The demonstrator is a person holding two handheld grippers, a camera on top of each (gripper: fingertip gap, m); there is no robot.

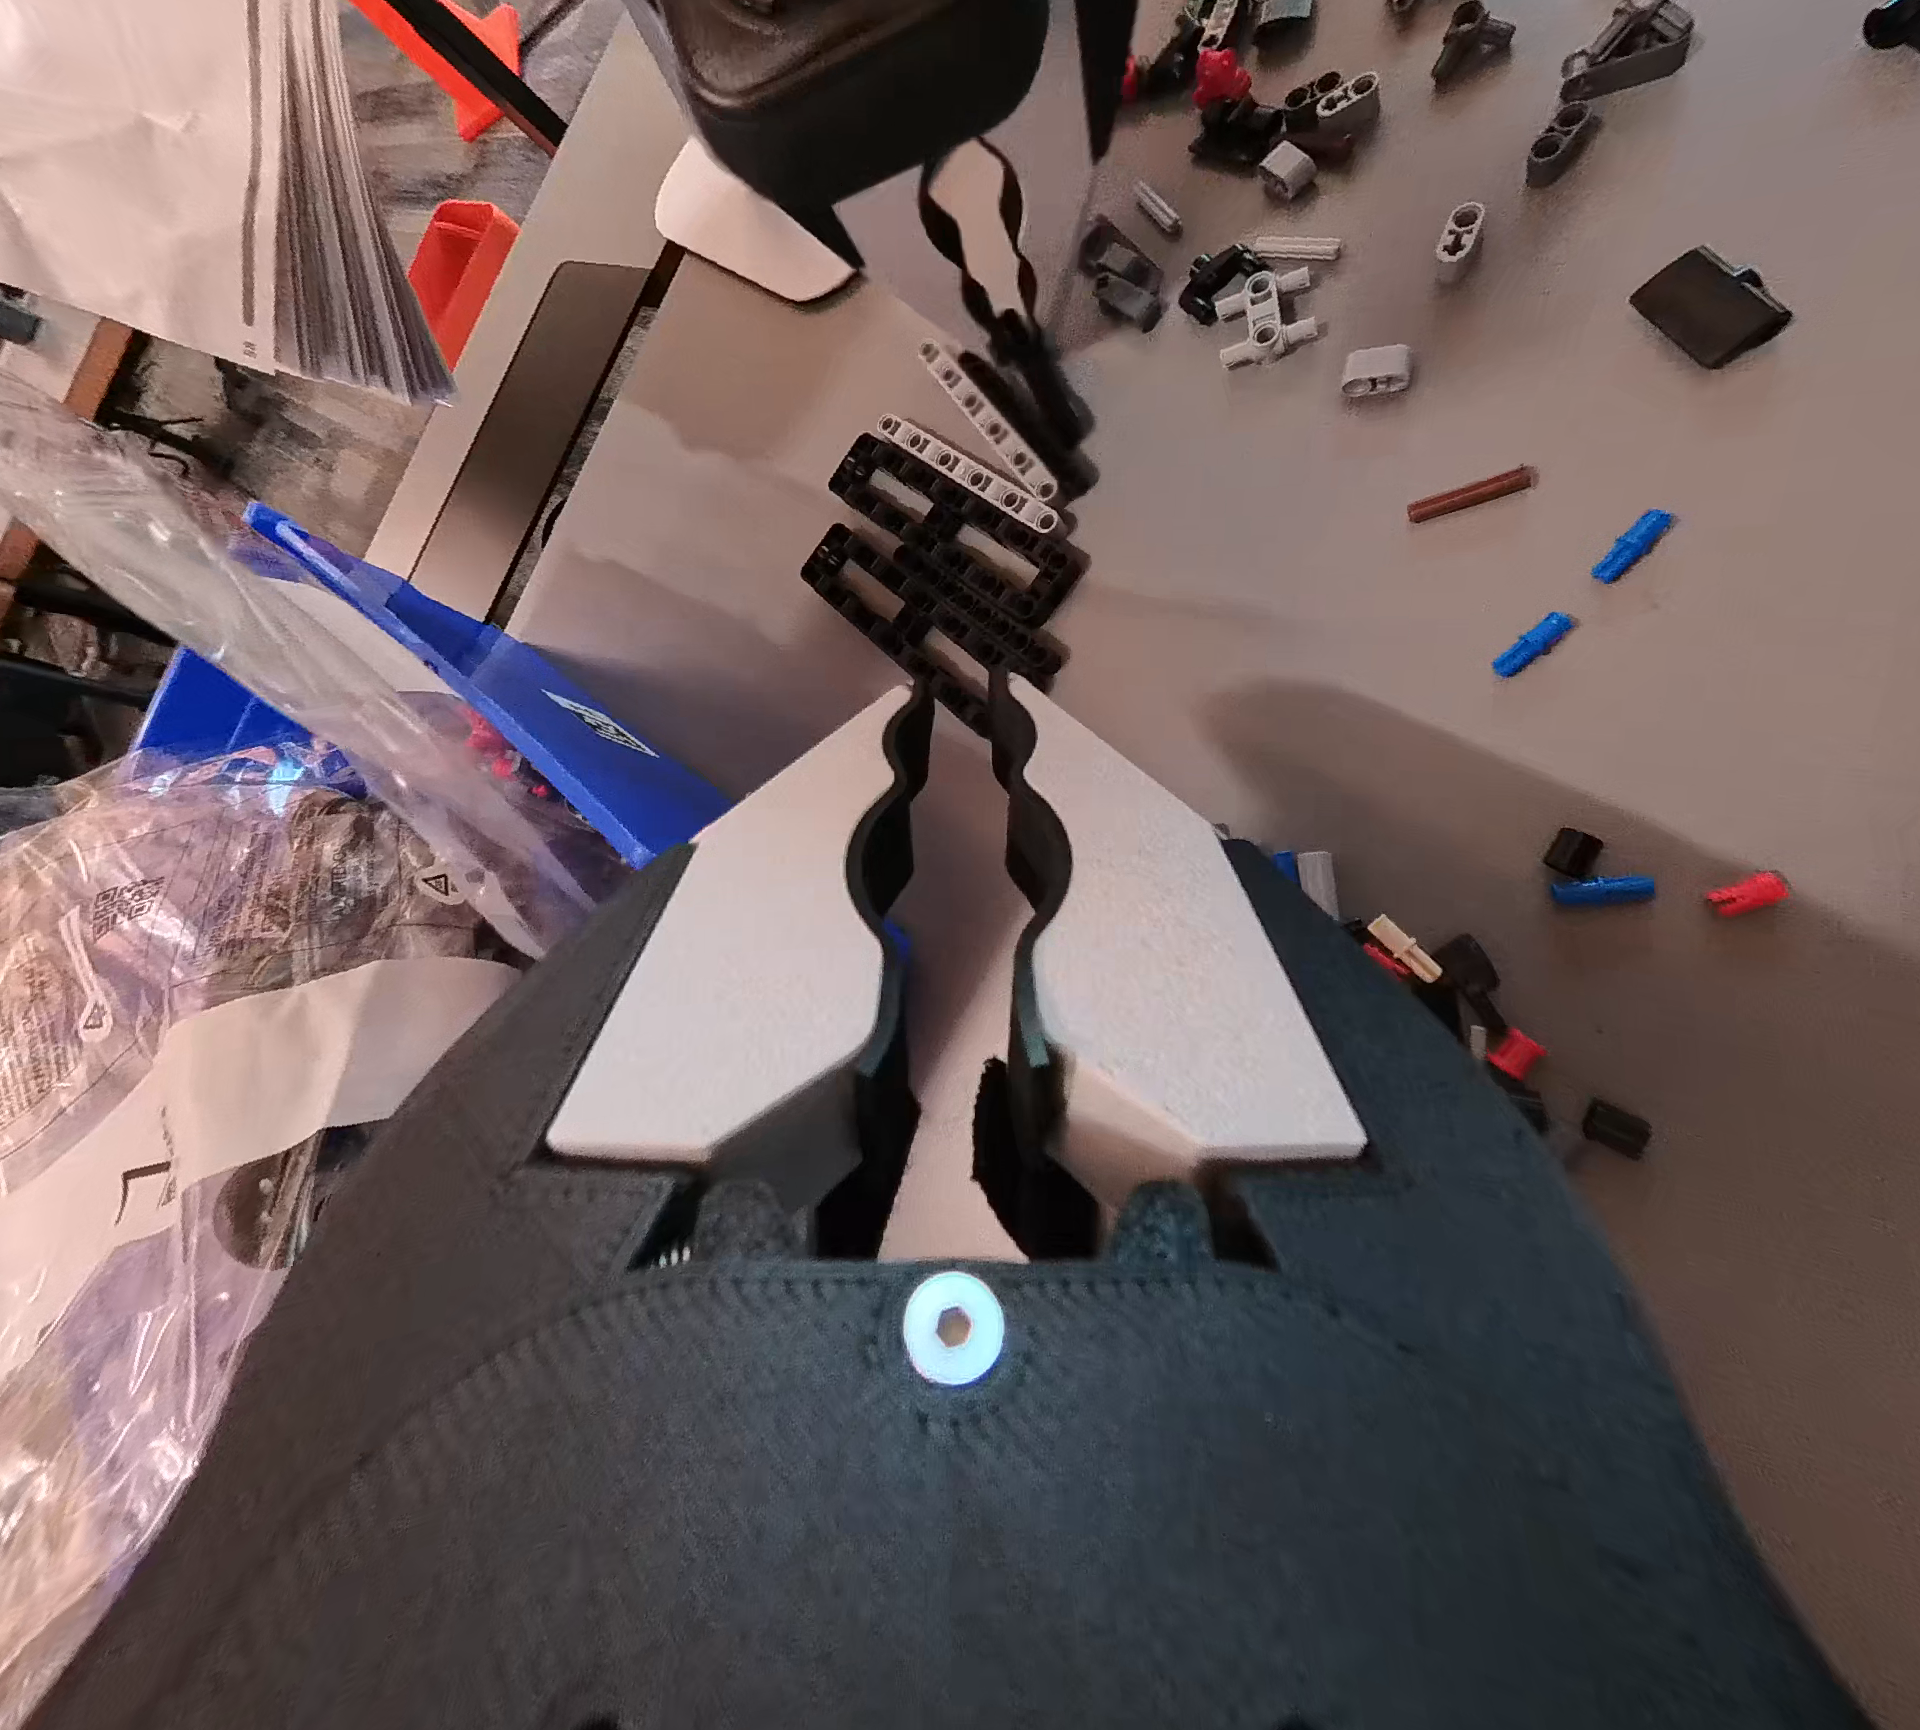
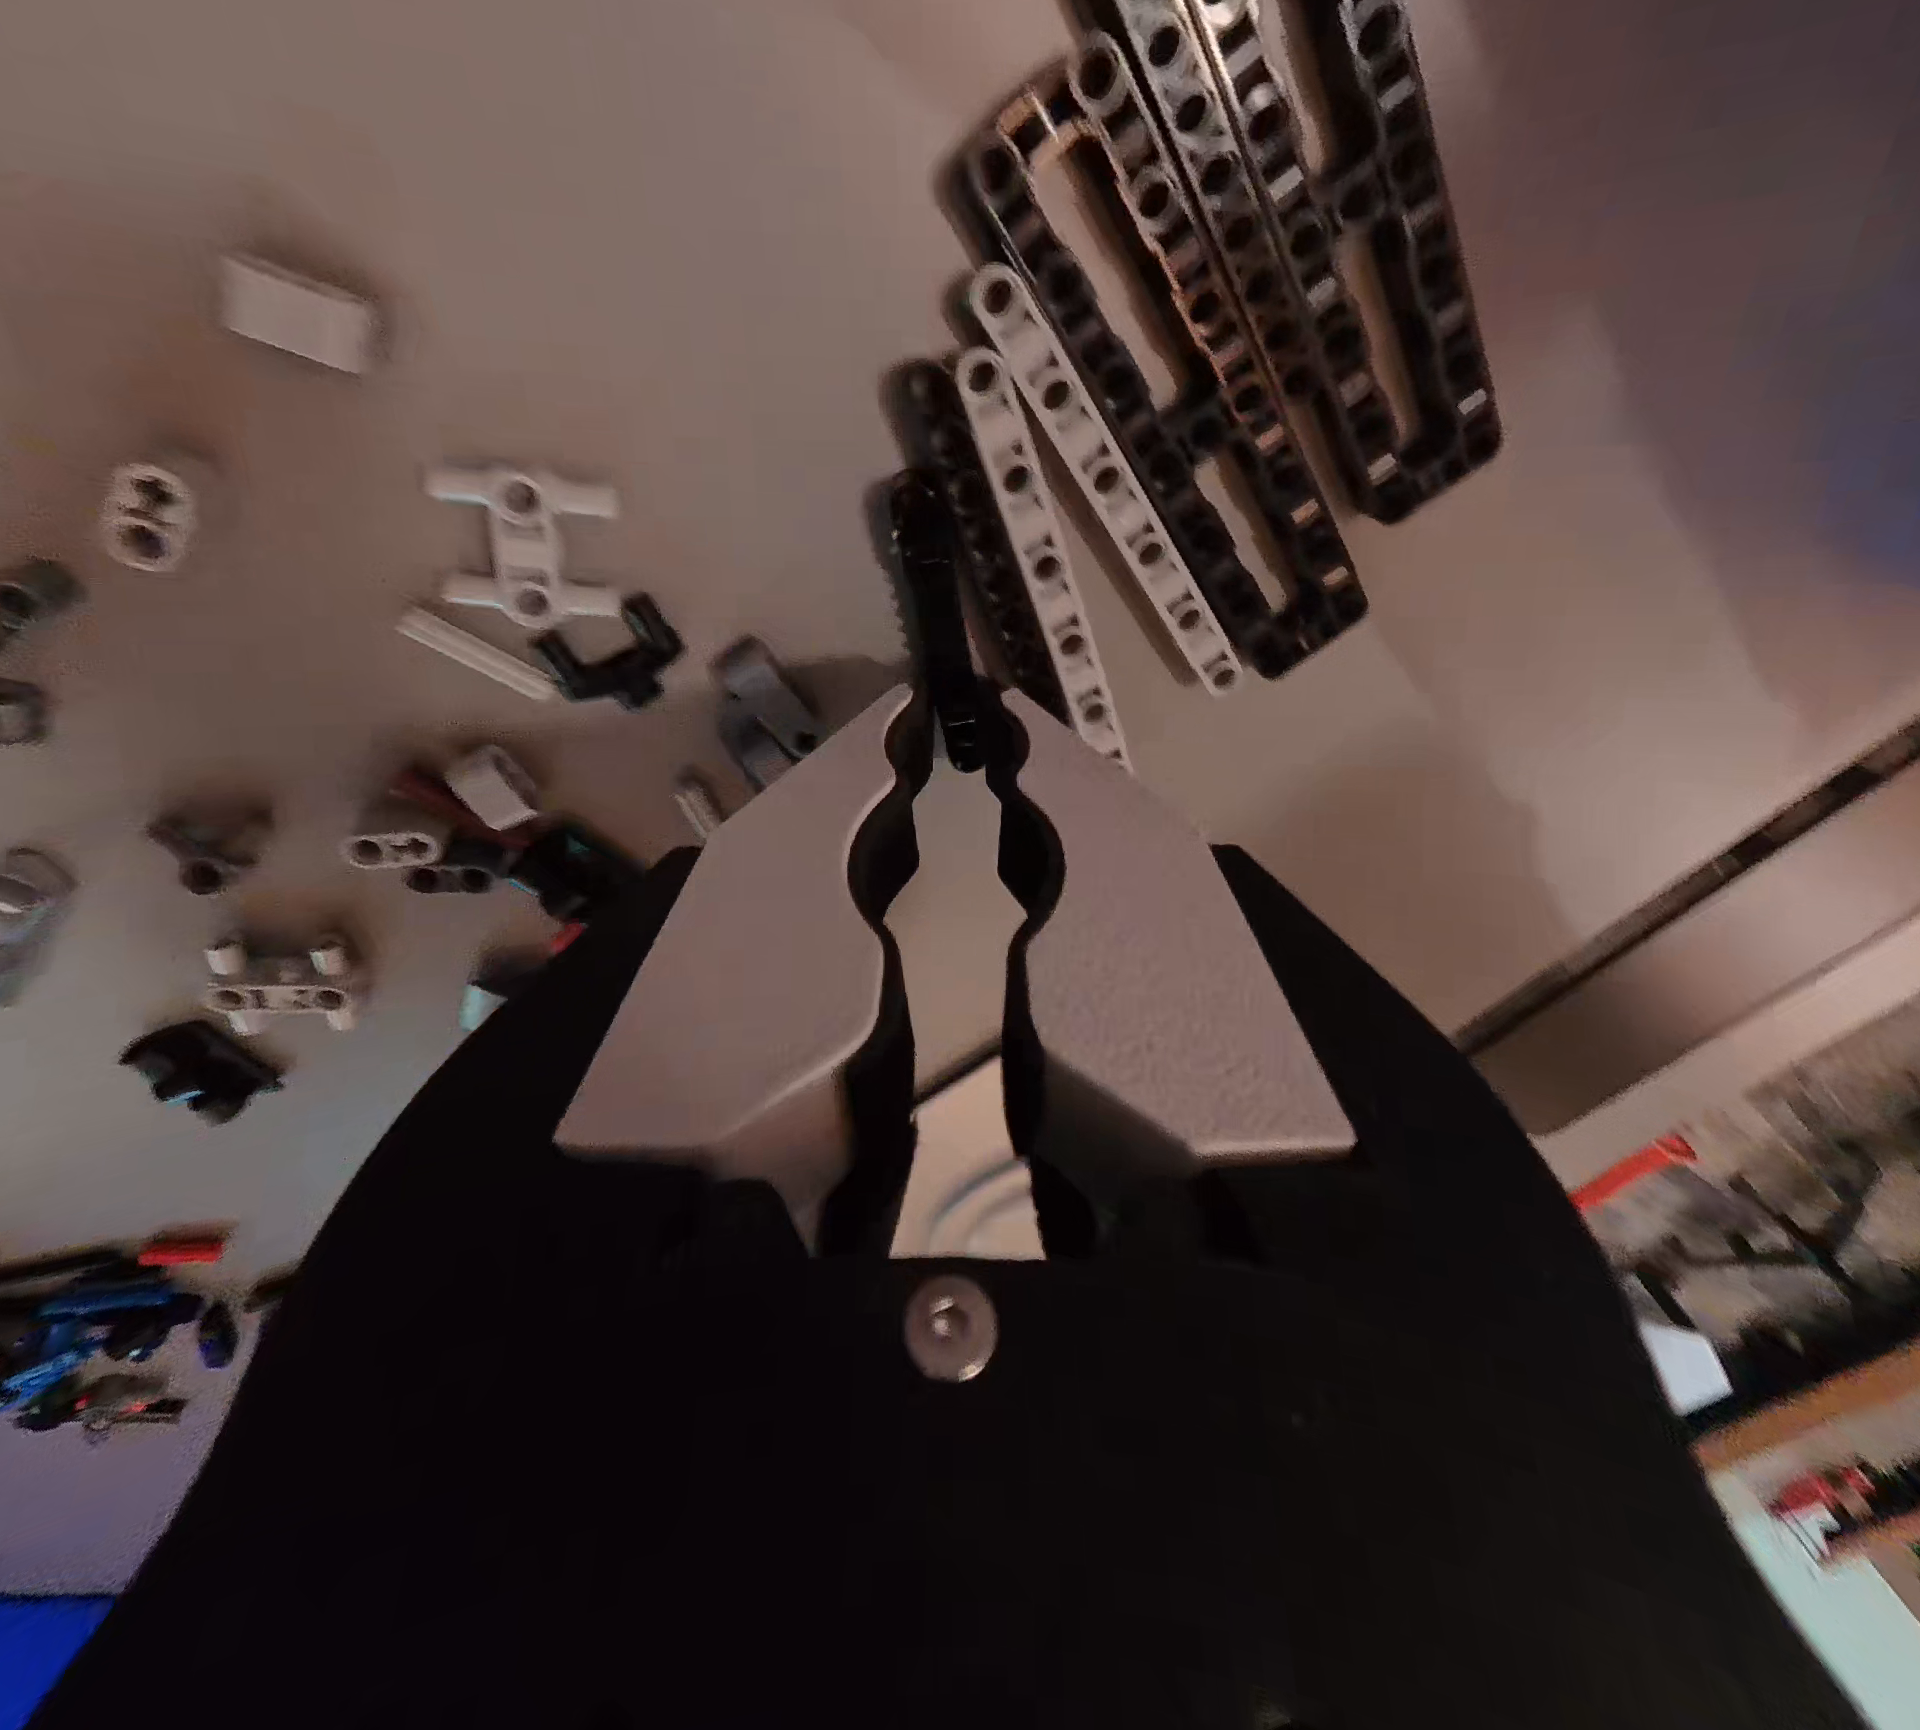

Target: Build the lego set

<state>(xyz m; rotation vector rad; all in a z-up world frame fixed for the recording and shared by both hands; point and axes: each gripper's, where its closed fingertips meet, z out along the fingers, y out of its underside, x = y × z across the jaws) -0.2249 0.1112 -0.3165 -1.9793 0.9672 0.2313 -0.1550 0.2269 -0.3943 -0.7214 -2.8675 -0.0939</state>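
Note:
Two black open frames (image 1: 935, 579) lie joined on the grey table, with light grey beams (image 1: 977, 475) across their far side. My left gripper (image 1: 958, 693) is closed to a narrow gap on the near corner of the frames. My right gripper (image 2: 956, 714) is shut on the end of a long thin black beam (image 2: 930, 558) and holds it next to the white beams (image 2: 1101, 475) and the frames (image 2: 1382, 246). The right gripper also shows in the left wrist view (image 1: 1039, 361), coming from above beyond the frames.
Loose grey, black and red parts (image 1: 1278, 122) are scattered at the far right, with blue pins (image 1: 1631, 542) and a brown axle (image 1: 1470, 496) nearer. A blue bin (image 1: 540, 693), plastic bags (image 1: 156, 901) and a booklet (image 1: 208, 70) are on the left. The table edge (image 2: 1662, 932) runs nearby.

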